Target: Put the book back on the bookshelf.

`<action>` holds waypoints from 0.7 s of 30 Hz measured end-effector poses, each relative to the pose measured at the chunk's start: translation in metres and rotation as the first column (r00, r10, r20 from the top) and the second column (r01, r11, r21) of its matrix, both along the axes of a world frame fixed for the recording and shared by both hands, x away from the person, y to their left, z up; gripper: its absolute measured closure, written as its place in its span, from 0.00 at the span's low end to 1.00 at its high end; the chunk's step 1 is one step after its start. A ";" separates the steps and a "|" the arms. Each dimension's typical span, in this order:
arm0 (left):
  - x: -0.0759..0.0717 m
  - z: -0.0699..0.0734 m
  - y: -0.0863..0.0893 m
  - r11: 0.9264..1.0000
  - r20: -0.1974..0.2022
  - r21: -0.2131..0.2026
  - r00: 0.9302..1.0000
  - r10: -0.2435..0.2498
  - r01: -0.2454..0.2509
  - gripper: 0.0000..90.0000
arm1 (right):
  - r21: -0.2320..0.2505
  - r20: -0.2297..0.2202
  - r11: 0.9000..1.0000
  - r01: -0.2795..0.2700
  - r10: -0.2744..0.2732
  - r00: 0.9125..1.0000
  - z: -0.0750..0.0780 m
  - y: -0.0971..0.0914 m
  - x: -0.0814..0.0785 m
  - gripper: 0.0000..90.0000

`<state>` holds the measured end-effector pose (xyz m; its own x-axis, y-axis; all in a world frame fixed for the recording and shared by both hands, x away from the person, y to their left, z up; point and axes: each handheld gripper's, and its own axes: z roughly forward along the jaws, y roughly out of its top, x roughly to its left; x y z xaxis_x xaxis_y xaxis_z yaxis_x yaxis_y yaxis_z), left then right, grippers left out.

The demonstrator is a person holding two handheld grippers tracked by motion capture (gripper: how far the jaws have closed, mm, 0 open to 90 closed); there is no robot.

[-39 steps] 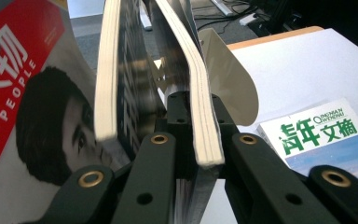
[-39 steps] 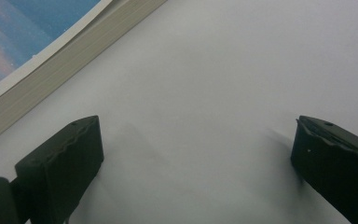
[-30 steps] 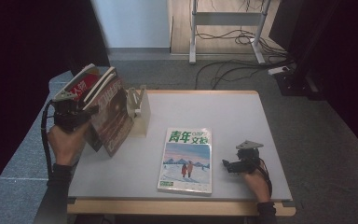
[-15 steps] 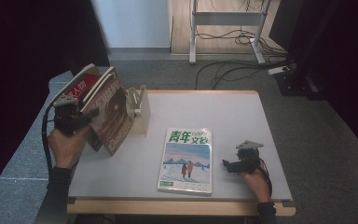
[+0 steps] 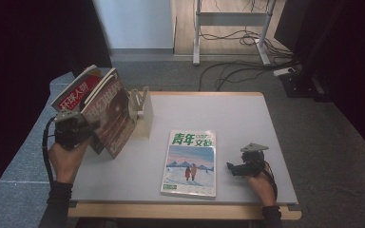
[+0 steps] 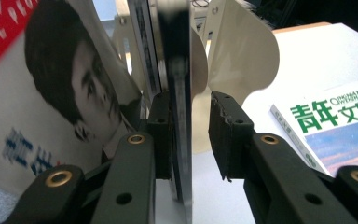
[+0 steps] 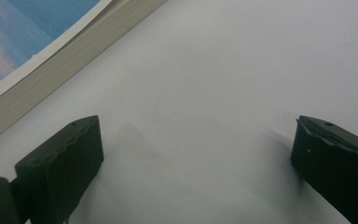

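Note:
Two magazines lean against a white bookend point(image 5: 142, 111) at the table's left: a red-topped one point(image 5: 76, 92) and a brown-covered one point(image 5: 110, 114). My left gripper point(image 5: 78, 130) is at their lower edge. In the left gripper view its jaws point(image 6: 191, 121) have just been opening. The dark magazine's edge point(image 6: 177, 70) stands between them, against the left pad point(image 6: 162, 135), with a gap to the right pad. A green-titled magazine point(image 5: 190, 159) lies flat at mid-table. My right gripper point(image 5: 233, 168) rests open on the table beside its right edge, nothing between the jaws point(image 7: 196, 144).
The white table point(image 5: 237, 118) has bare room at the back right. The flat magazine's corner point(image 7: 37, 60) lies just ahead of the right gripper. A face-cover magazine point(image 6: 65, 93) leans left of the left jaws. Cables and a desk frame point(image 5: 228, 28) stand on the floor beyond.
The left hand has sunk a little with the leaning magazines. The right hand and the flat magazine have stayed put.

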<state>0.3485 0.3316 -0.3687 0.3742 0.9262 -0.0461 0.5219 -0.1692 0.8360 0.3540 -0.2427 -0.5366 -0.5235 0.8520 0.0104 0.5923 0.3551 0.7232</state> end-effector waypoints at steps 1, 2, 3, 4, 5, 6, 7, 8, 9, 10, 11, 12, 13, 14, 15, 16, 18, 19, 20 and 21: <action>-0.002 -0.004 0.001 1.000 -0.002 -0.001 1.000 0.000 0.000 0.79 | -0.001 0.000 1.000 0.000 0.000 1.000 0.000 0.000 0.000 0.02; -0.003 -0.007 0.001 1.000 -0.003 -0.003 1.000 0.000 0.000 0.79 | 0.000 0.000 1.000 0.000 0.000 1.000 0.000 0.000 0.000 0.02; -0.005 -0.011 0.002 1.000 -0.002 -0.005 1.000 0.002 -0.002 0.79 | 0.000 0.000 1.000 0.000 0.000 1.000 0.000 0.000 0.000 0.02; -0.006 -0.014 0.002 1.000 -0.005 -0.002 1.000 0.002 -0.002 0.80 | 0.000 0.000 1.000 0.000 0.000 1.000 0.000 0.000 0.000 0.02; -0.007 -0.017 0.003 1.000 -0.008 -0.002 1.000 0.003 -0.003 0.81 | -0.001 0.000 1.000 -0.001 0.001 1.000 0.000 0.000 0.000 0.02; -0.008 -0.020 0.003 1.000 -0.006 -0.001 1.000 0.006 -0.006 0.81 | 0.000 0.000 1.000 0.000 0.000 1.000 0.000 0.000 0.000 0.02; -0.009 -0.022 0.003 1.000 -0.004 0.001 1.000 0.005 -0.005 0.82 | 0.000 0.000 1.000 0.000 0.000 1.000 0.000 0.000 0.000 0.02; -0.010 -0.024 0.003 1.000 -0.007 0.001 1.000 0.004 -0.004 0.82 | 0.000 0.000 1.000 0.000 0.000 1.000 0.000 0.000 0.000 0.02; -0.010 -0.027 0.003 1.000 -0.009 0.002 1.000 0.005 -0.004 0.83 | 0.001 -0.001 1.000 0.001 -0.001 1.000 0.000 0.000 0.000 0.02; -0.010 -0.028 0.003 1.000 -0.010 0.001 1.000 0.005 -0.005 0.83 | 0.000 -0.001 1.000 0.001 -0.001 1.000 0.000 0.000 0.000 0.02; -0.011 -0.030 0.004 1.000 -0.015 -0.001 1.000 0.003 -0.003 0.84 | 0.000 -0.001 1.000 0.000 0.000 1.000 0.000 0.000 0.000 0.02; -0.011 -0.032 0.004 1.000 -0.018 -0.002 1.000 0.003 -0.003 0.84 | 0.001 -0.001 1.000 0.001 -0.001 1.000 0.000 0.000 0.000 0.02; -0.011 -0.034 0.004 1.000 -0.023 0.001 1.000 0.003 -0.003 0.85 | 0.001 -0.001 1.000 0.001 -0.001 1.000 0.000 0.000 0.000 0.02; -0.011 -0.037 0.003 1.000 -0.026 0.007 1.000 0.005 -0.005 0.86 | 0.000 -0.001 1.000 0.000 0.000 1.000 0.000 0.000 0.000 0.02; -0.011 -0.040 0.003 1.000 -0.031 0.006 1.000 0.005 -0.005 0.86 | 0.001 -0.001 1.000 0.001 -0.001 1.000 0.000 0.000 0.000 0.02; -0.012 -0.042 0.003 1.000 -0.033 0.005 0.999 0.006 -0.005 0.86 | 0.001 -0.001 1.000 0.001 -0.001 1.000 0.000 0.000 0.000 0.02; -0.012 -0.046 0.002 1.000 -0.035 0.008 0.999 0.009 -0.009 0.88 | -0.001 0.001 1.000 -0.001 0.001 1.000 0.000 0.000 0.000 0.02; -0.012 -0.048 0.002 1.000 -0.036 0.009 0.999 0.008 -0.007 0.89 | 0.000 0.000 1.000 0.000 0.000 1.000 0.000 0.000 0.000 0.02; -0.012 -0.049 0.002 1.000 -0.040 0.008 0.999 0.008 -0.008 0.89 | 0.001 -0.002 1.000 0.001 -0.001 1.000 0.000 0.000 0.000 0.02; -0.012 -0.051 0.001 1.000 -0.041 0.013 0.999 0.009 -0.009 0.90 | 0.002 -0.001 1.000 0.002 -0.002 1.000 0.000 0.000 0.000 0.02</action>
<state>0.3364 0.3330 -0.4199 0.3640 0.9301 -0.0493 0.5570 -0.1749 0.8119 0.3539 -0.2426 -0.5366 -0.5222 0.8527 0.0126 0.5937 0.3529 0.7232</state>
